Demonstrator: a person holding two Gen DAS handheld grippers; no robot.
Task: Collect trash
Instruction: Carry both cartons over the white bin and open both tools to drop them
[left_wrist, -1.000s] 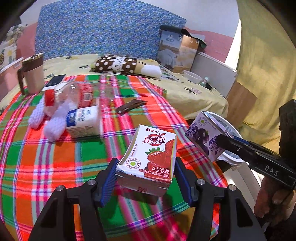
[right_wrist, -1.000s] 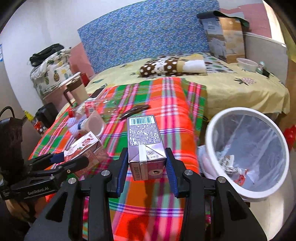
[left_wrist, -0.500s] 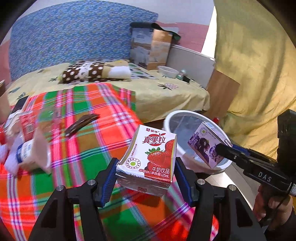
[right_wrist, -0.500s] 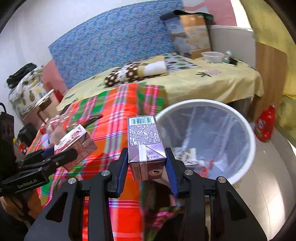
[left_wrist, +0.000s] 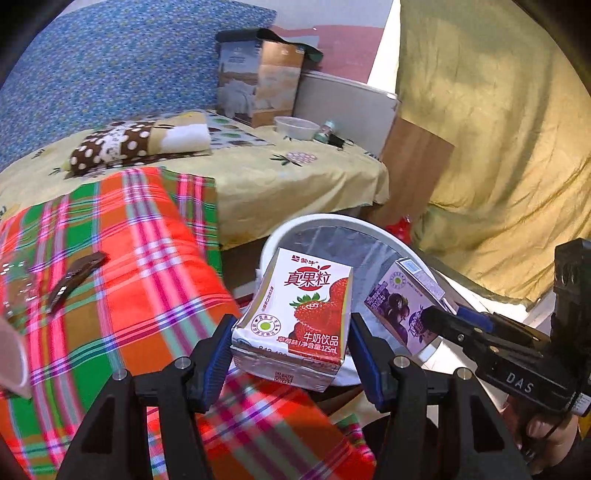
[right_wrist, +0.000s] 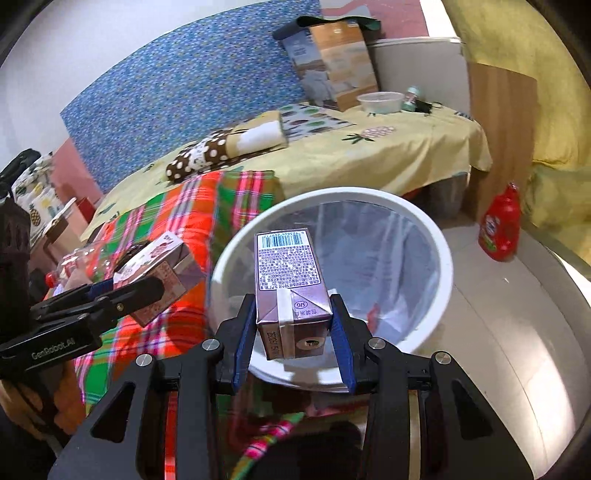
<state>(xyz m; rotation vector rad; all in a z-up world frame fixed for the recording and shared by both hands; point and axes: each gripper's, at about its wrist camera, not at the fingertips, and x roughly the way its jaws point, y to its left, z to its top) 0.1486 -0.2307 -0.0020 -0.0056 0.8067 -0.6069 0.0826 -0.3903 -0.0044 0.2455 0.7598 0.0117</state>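
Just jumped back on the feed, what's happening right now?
A person is clearing drink cartons into the white bin. The left tool grips a strawberry milk carton near the bin's edge; the right tool grips a purple carton over the bin's mouth. Neither is dropped yet.

The left black two-finger gripper with blue pads (left_wrist: 291, 354) clamps a strawberry milk carton (left_wrist: 295, 317). At its three o'clock, the right black blue-padded gripper (right_wrist: 293, 332), gripped by a hand (left_wrist: 546, 434), clamps a purple drink carton (right_wrist: 290, 280).
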